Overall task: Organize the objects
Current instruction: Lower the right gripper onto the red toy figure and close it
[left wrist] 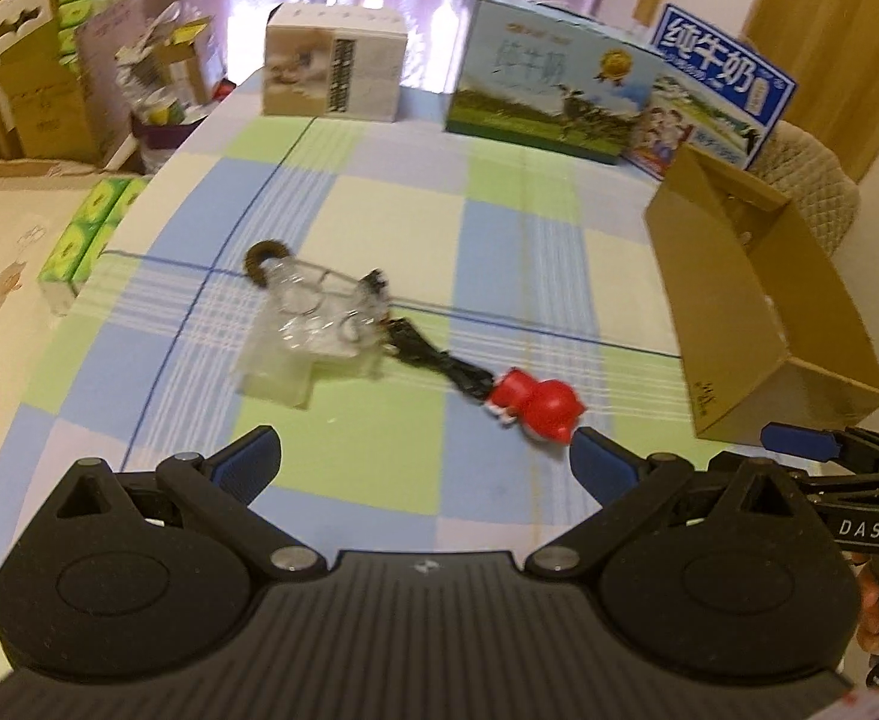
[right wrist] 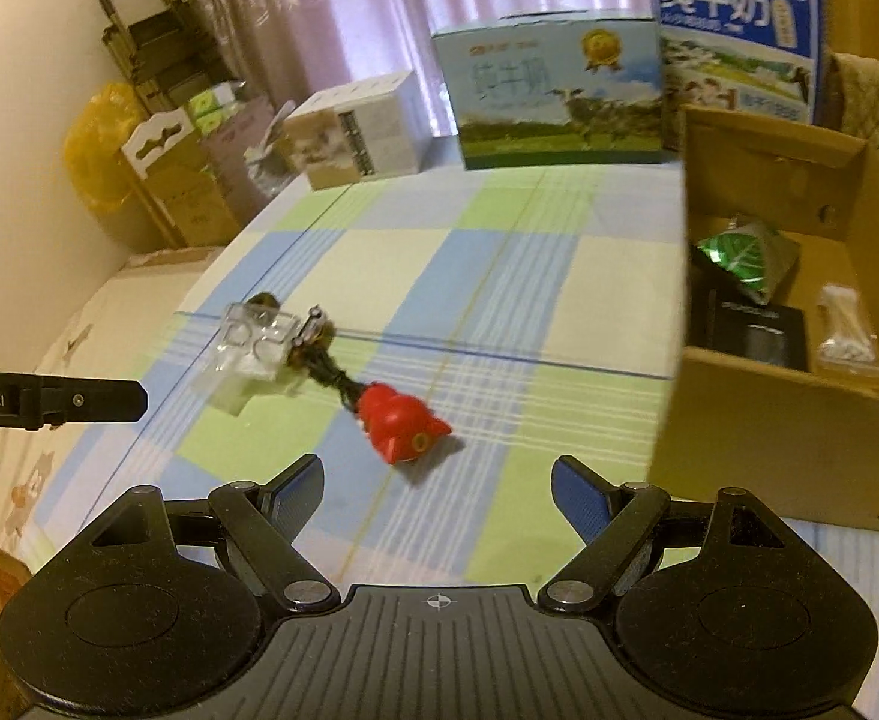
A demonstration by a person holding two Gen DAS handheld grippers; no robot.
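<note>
1. Claws first: the left gripper (left wrist: 424,450) hangs over the near edge of the table (left wrist: 559,276) with its blue pads spread wide and nothing between them; the right gripper (right wrist: 437,477) is likewise wide and empty.
2. Just beyond both claws lies a red toy figure (right wrist: 400,429), tied to a black cord (left wrist: 439,363).
3. Toy and cord form one long line running diagonally from the near right toward the far left, the red end nearest the claws.
4. At the cord's far end sits a clear plastic block (left wrist: 313,318), with a dark ring (left wrist: 265,261) touching its far side; glare and blur hide its details.
5. A cardboard box (right wrist: 757,420) stands at the table's right edge, cut off by the frame, holding a green packet (right wrist: 739,258), a dark case and a bag of swabs.
6. Milk cartons (left wrist: 547,96) line the far edge.
</note>
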